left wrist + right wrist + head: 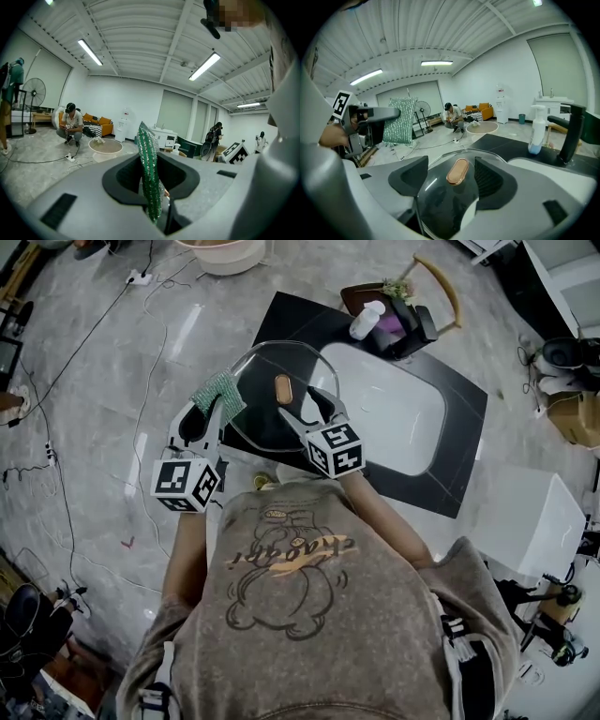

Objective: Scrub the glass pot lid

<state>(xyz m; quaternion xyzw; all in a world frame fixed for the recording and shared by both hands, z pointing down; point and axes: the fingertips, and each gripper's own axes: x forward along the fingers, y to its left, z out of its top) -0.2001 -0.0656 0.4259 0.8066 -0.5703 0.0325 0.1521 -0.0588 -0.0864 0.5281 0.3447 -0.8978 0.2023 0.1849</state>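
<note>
The glass pot lid (270, 427) with its copper knob (282, 387) hangs tilted over the left corner of the black counter (459, 409). My right gripper (306, 411) reaches in from below it. In the right gripper view the lid (440, 201) fills the gap of the right gripper (452, 182). The jaws stand wide apart and I see no pad pressing on the glass. My left gripper (208, 407) is just left of the lid, shut on a green sparkly scrub sponge (219, 390). That sponge (149, 173) stands edge-on in the left gripper (153, 192).
A white sink basin (398, 413) is set in the counter. A spray bottle (366, 321) and a dark faucet (569, 133) stand at its far side. Cables (141, 418) run across the grey floor on the left. A white box (525, 521) is at the right. A person (70, 125) crouches far off.
</note>
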